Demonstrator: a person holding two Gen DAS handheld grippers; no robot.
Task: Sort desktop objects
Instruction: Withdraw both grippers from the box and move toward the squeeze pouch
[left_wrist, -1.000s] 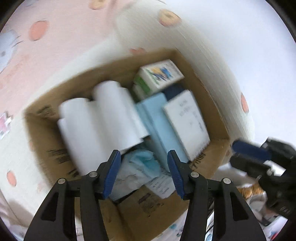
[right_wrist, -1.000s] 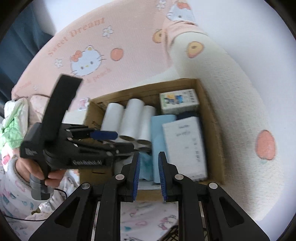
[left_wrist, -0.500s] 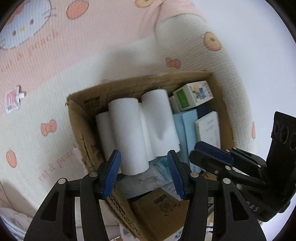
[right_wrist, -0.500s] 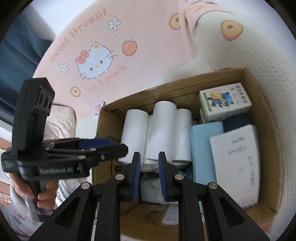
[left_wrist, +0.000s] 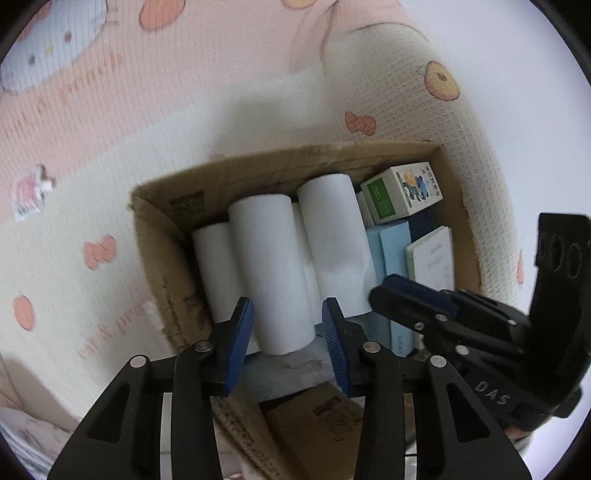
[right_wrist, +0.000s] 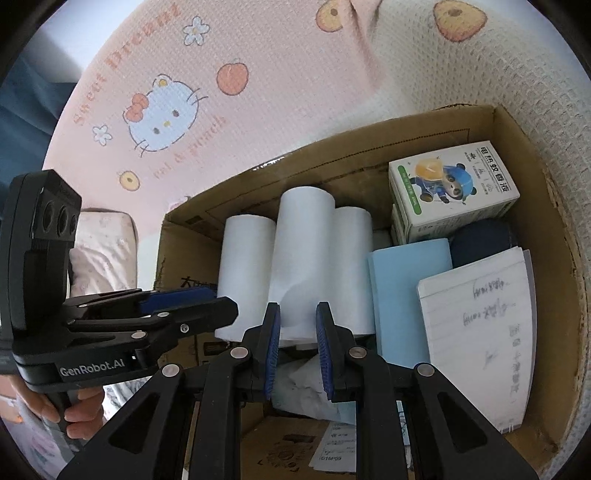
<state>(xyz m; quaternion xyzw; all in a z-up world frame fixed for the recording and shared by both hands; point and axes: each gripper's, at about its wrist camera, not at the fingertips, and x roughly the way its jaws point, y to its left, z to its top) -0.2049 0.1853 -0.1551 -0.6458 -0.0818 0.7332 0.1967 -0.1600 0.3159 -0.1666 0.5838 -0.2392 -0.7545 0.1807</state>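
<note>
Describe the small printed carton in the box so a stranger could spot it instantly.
Look in the open cardboard box on the pink Hello Kitty blanket. In its far right corner, right of the white paper rolls, lies the small carton. Nothing else there bears a cartoon panda in blue and a green side panel.

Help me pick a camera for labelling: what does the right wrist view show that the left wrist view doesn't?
Only the right wrist view shows the Hello Kitty print, the handwriting on the notepad and the hand holding the left gripper. Only the left wrist view shows the right gripper from outside. Both show the cardboard box, white paper rolls and panda carton.
</note>
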